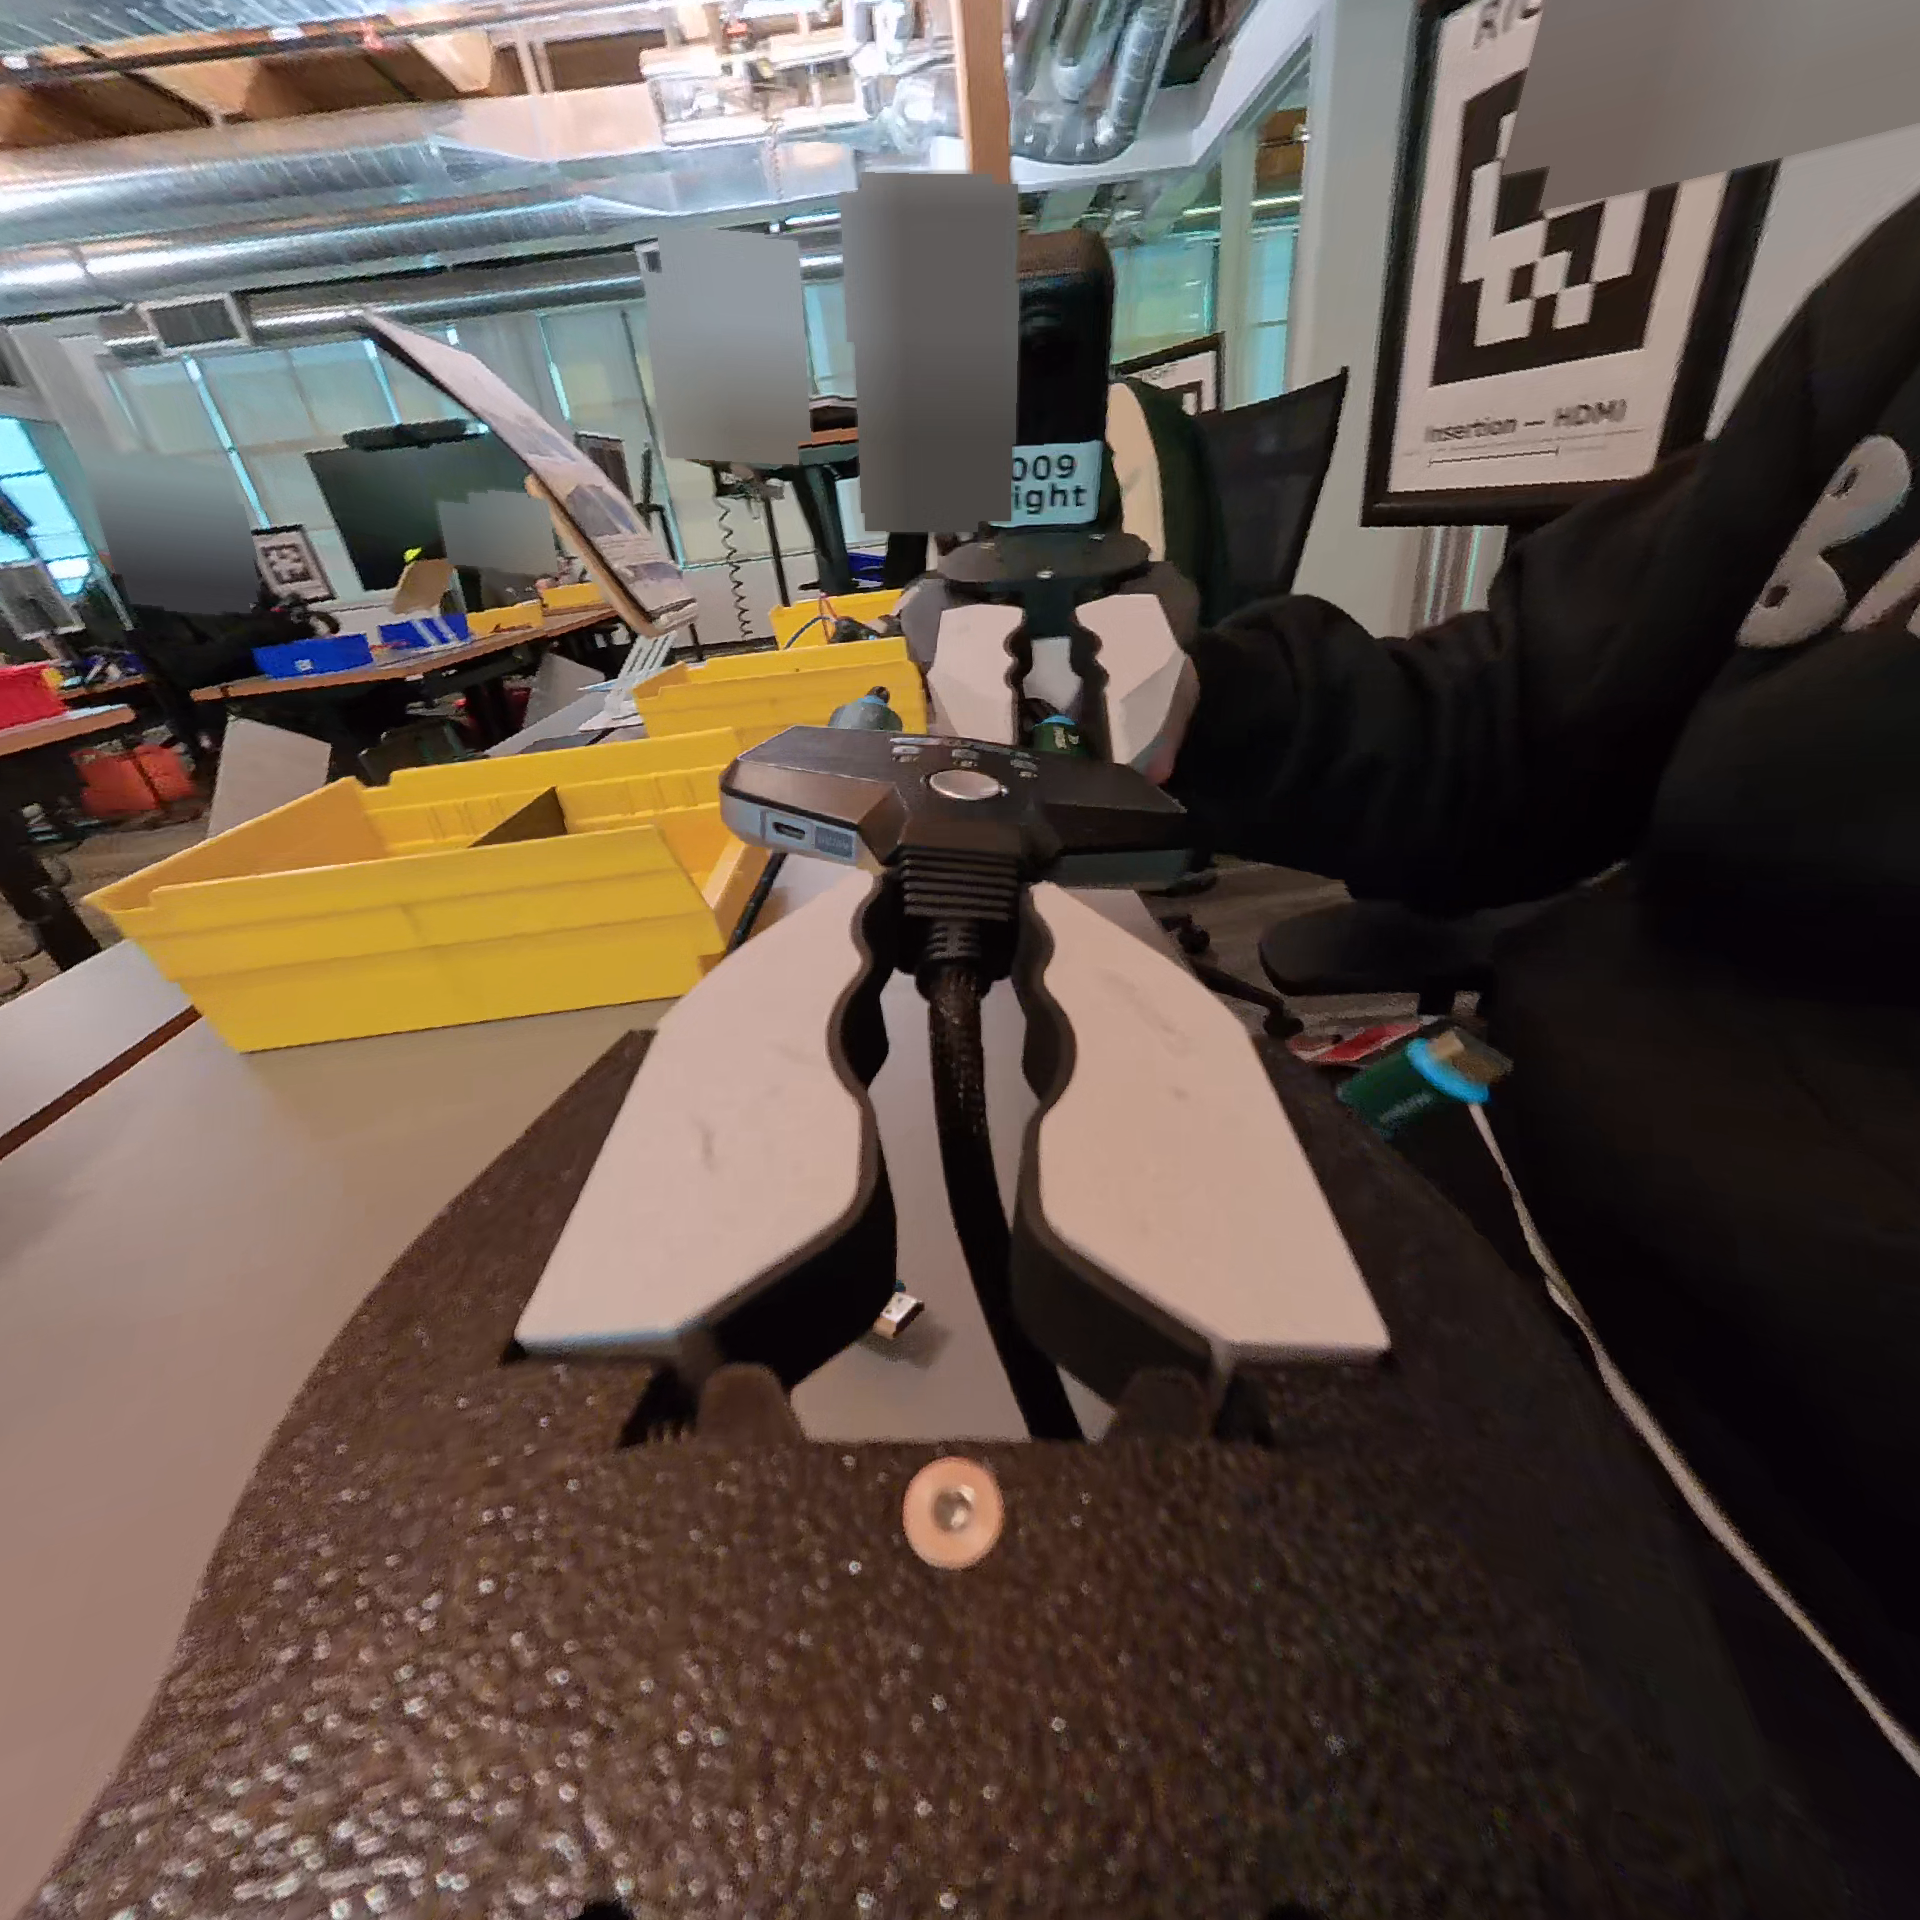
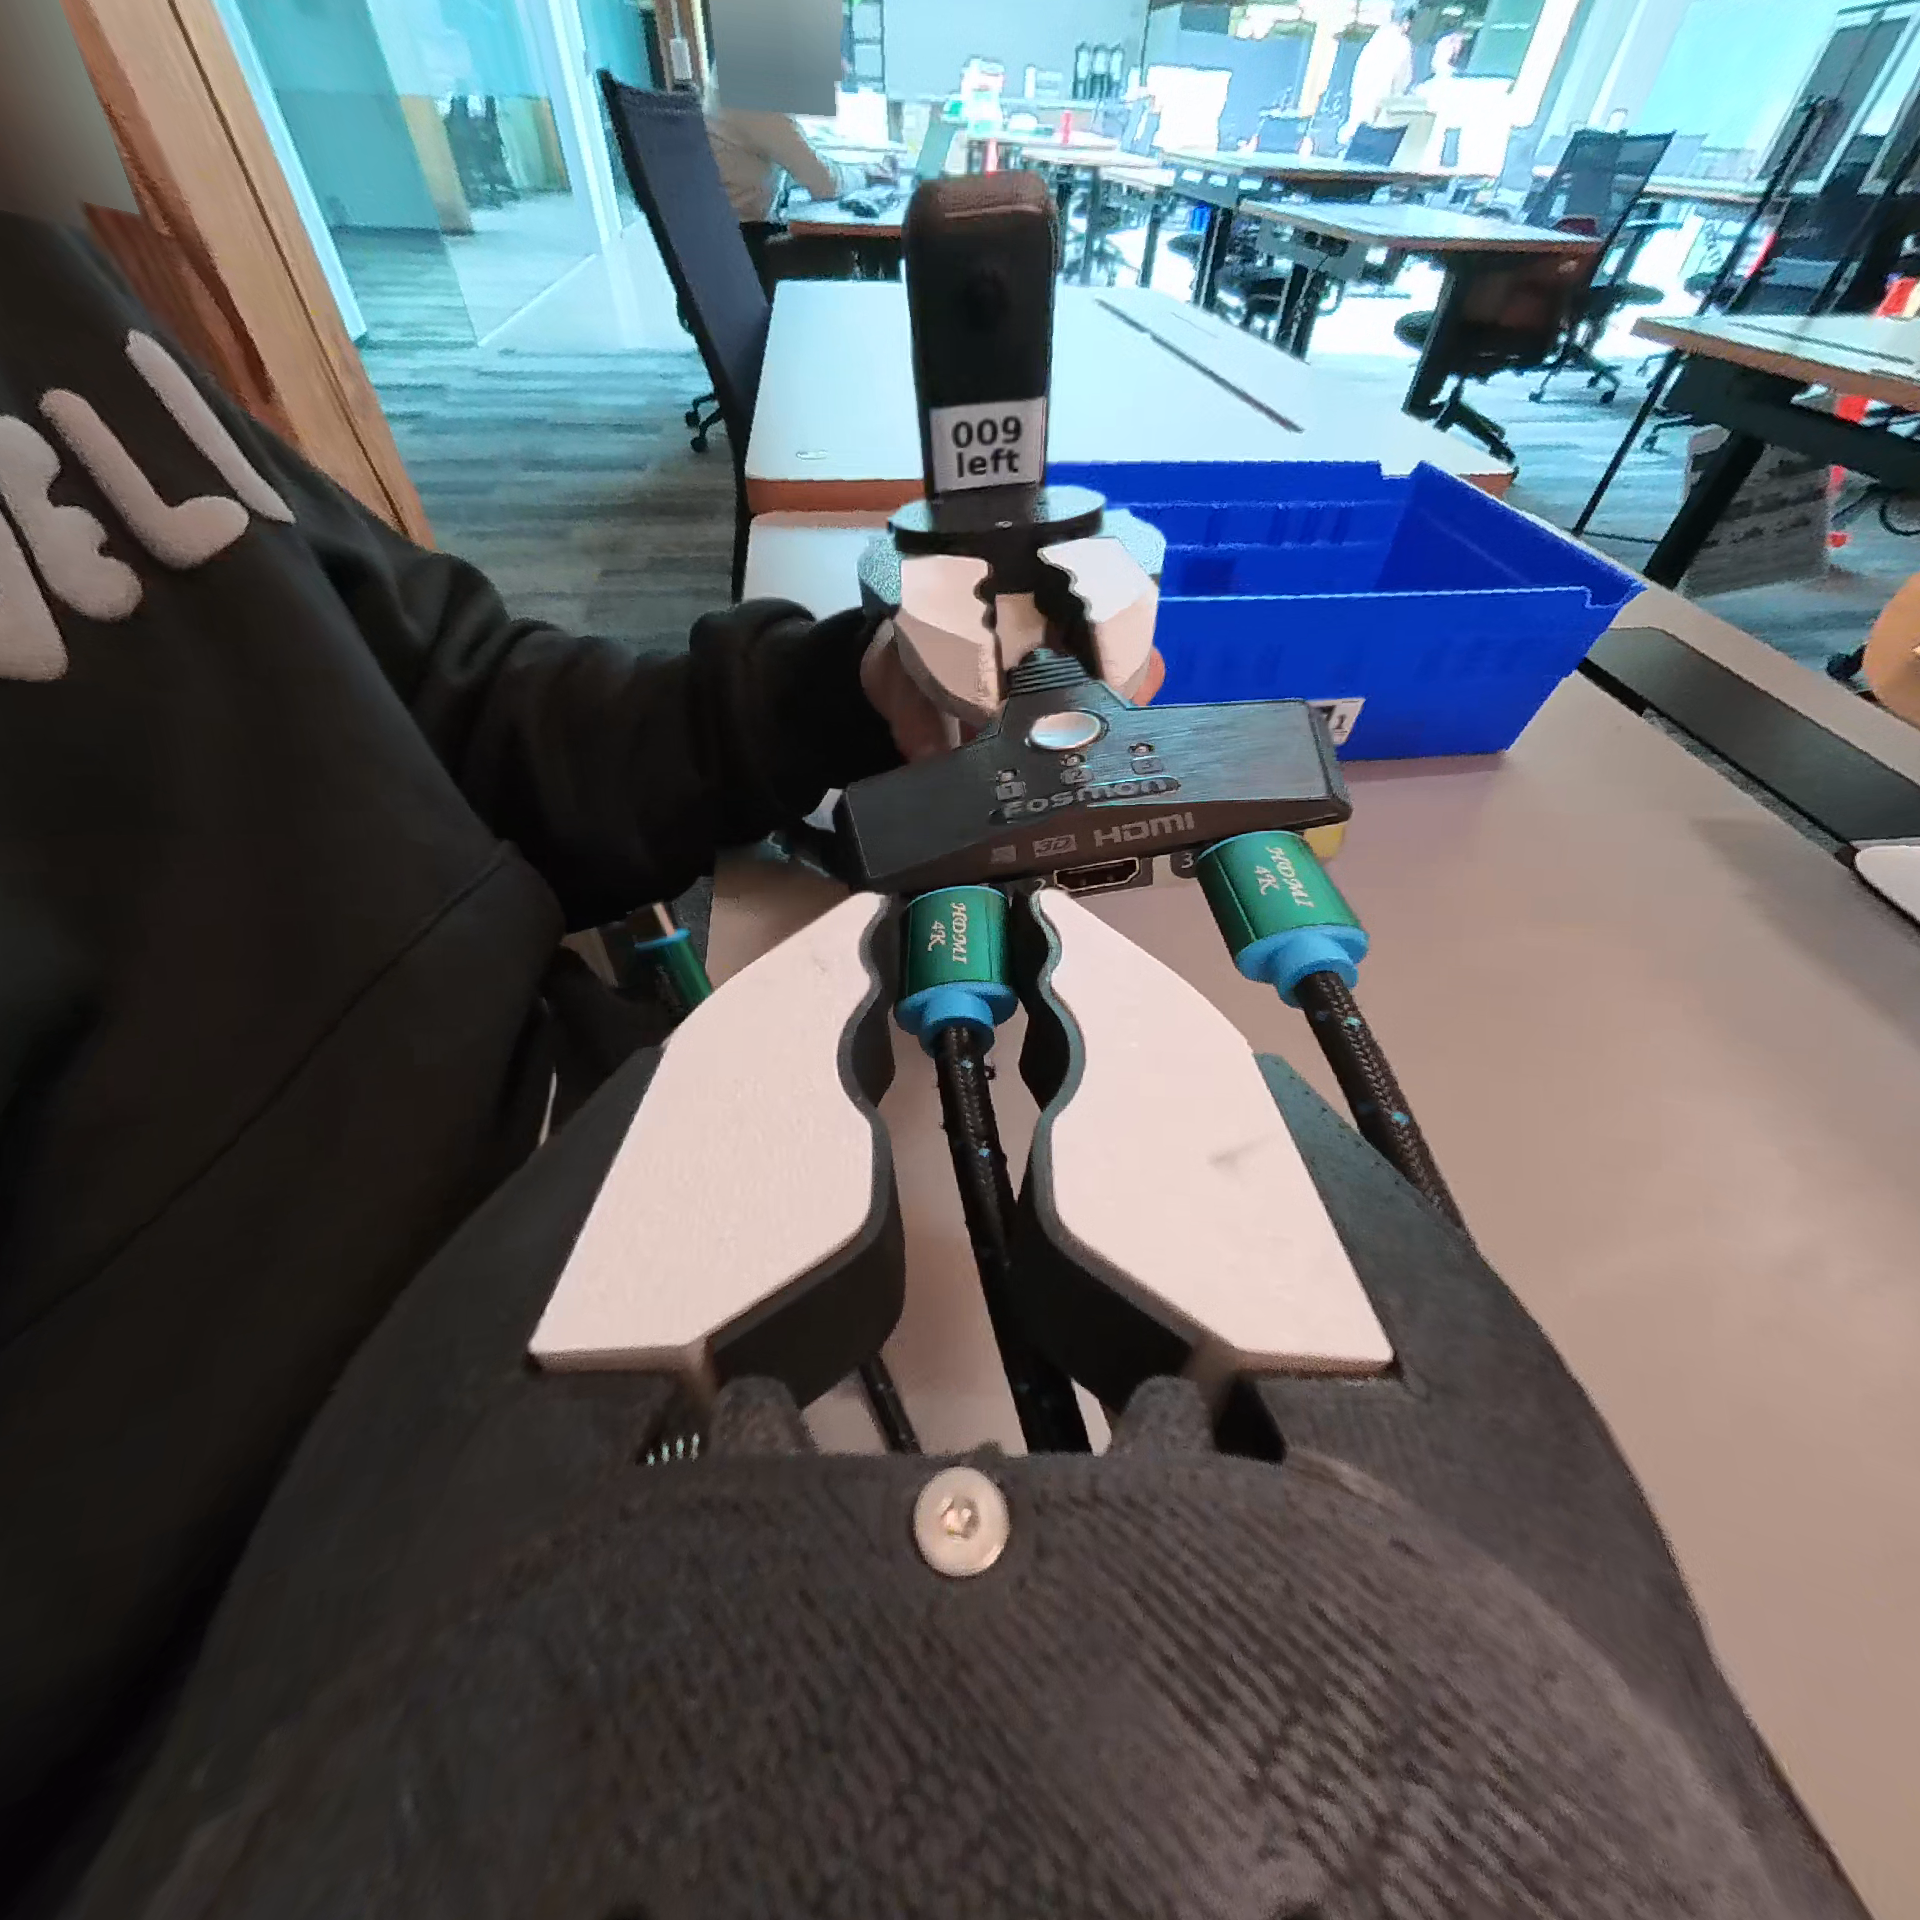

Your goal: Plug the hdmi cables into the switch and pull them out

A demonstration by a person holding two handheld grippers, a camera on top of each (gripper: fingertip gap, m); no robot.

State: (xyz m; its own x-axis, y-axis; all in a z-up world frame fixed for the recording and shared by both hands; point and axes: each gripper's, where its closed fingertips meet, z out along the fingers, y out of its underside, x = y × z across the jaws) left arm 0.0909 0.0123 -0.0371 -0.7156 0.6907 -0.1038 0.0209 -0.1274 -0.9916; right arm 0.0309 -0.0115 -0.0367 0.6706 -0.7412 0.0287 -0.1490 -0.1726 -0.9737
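HDMI switch (image 2: 1091, 800) hangs above the worktop (image 2: 1558, 1039) between us: our left gripper (image 1: 954, 894) jaws clamp its ribbed tail to brace it, while our right gripper (image 2: 956, 935) jaws seemingly pinch the green plug (image 2: 954, 961) in an end port.

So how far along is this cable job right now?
Partway, as far as I can tell. Two green plugs sit in the switch: the right gripper is shut on the left plug, and the right plug is also seated. The left gripper clamps the switch's own black cable. The middle port is empty; a third plug lies loose.
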